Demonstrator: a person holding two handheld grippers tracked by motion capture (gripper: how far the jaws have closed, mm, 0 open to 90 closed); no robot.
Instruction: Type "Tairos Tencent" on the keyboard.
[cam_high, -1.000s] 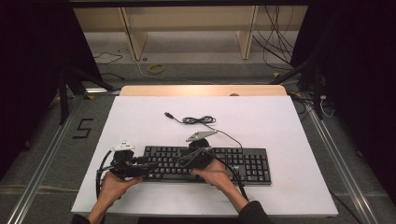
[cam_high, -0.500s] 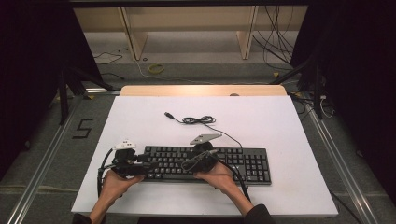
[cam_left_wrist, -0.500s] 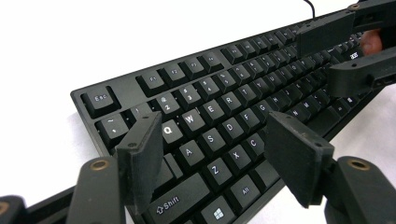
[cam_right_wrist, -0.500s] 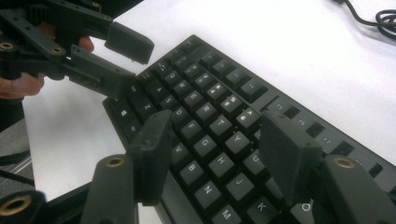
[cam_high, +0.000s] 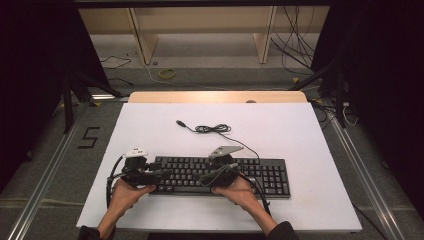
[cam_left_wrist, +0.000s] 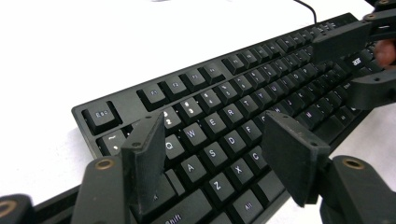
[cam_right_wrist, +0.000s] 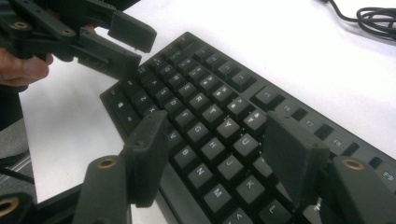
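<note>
From the high view, little differs from half a second ago: the keyboard (cam_high: 220, 176) lies where it did on the near part of the white table (cam_high: 300, 130), its cable (cam_high: 212, 129) coiled just beyond it; the left gripper (cam_high: 156, 174) stays at the keyboard's left end, the right gripper (cam_high: 214, 176) over its middle. In the left gripper view, the jaws stand wide apart above the keyboard's (cam_left_wrist: 233, 116) letter keys, gripping nothing. In the right gripper view, its jaws are likewise spread over the keyboard (cam_right_wrist: 210, 121), empty; whether they touch the keys cannot be told.
</note>
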